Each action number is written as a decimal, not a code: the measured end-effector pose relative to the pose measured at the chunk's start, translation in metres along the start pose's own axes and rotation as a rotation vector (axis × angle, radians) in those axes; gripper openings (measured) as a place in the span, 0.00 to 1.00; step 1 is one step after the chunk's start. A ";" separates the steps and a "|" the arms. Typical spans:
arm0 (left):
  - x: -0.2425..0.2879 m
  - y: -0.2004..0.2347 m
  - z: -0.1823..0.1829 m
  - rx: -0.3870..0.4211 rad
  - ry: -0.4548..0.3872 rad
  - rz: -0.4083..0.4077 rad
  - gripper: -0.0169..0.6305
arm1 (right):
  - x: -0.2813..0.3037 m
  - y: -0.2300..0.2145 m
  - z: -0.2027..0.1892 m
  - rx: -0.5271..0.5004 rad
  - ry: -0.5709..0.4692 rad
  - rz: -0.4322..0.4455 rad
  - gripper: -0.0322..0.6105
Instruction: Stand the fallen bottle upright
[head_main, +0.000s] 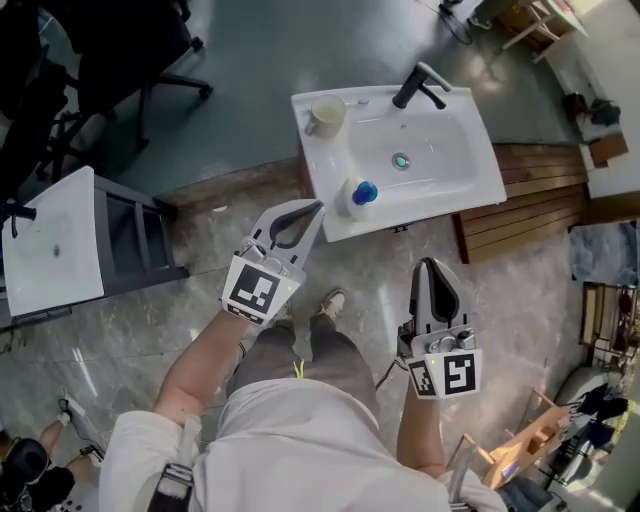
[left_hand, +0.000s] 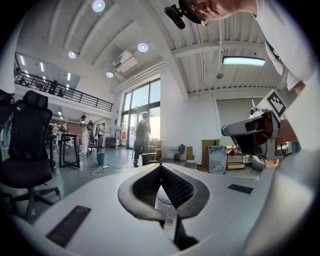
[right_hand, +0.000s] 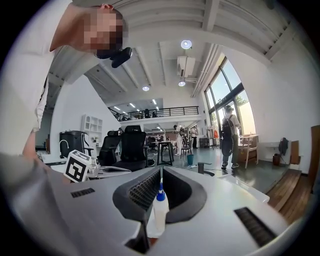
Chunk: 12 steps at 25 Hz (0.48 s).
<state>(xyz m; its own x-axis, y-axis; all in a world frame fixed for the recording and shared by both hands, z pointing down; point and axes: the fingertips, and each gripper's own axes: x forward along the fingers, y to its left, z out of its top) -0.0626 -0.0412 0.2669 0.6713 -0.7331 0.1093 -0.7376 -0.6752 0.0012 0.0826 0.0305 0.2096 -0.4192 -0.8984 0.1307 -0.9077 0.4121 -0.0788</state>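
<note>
Two hand-held grippers are hovering in front of a white sink (head_main: 480, 185), as the head view is showing. The left gripper (head_main: 318, 206) is pointing toward the basin's front corner with its jaws pressed together and nothing clamped between them. The right gripper (head_main: 428, 263) is hanging further from the basin, well apart from it, and its jaws are likewise meeting at the tips and gripping nothing. The bottle (head_main: 360, 195), white with a blue cap, is standing upright on the sink's front rim, just beside the left gripper's tips and not touching them. In the left gripper view, the bottle (left_hand: 165, 207) is showing through the opening behind the closed tips of the left gripper (left_hand: 160, 166); its label is carrying a barcode and lines of fine print too small to read. In the right gripper view, the bottle (right_hand: 160, 212) is appearing the same way behind the closed tips of the right gripper (right_hand: 161, 170). Each marker cube (head_main: 255, 290) is displaying black-and-white square codes, without lettering. A mug (head_main: 326, 113) and a dark faucet (head_main: 420, 85) are occupying the sink's far side.
</note>
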 end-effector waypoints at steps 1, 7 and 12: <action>-0.003 0.000 0.006 0.003 -0.005 0.013 0.05 | -0.001 0.000 0.004 -0.005 -0.003 0.003 0.11; -0.020 0.004 0.053 -0.009 -0.079 0.080 0.05 | -0.001 0.001 0.028 -0.043 -0.029 0.032 0.11; -0.036 0.014 0.088 0.004 -0.137 0.140 0.05 | 0.003 -0.006 0.037 -0.053 -0.040 0.054 0.11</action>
<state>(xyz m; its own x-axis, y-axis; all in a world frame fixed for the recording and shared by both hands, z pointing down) -0.0907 -0.0308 0.1758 0.5663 -0.8237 -0.0282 -0.8242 -0.5663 -0.0087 0.0871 0.0196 0.1738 -0.4673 -0.8797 0.0883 -0.8840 0.4664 -0.0319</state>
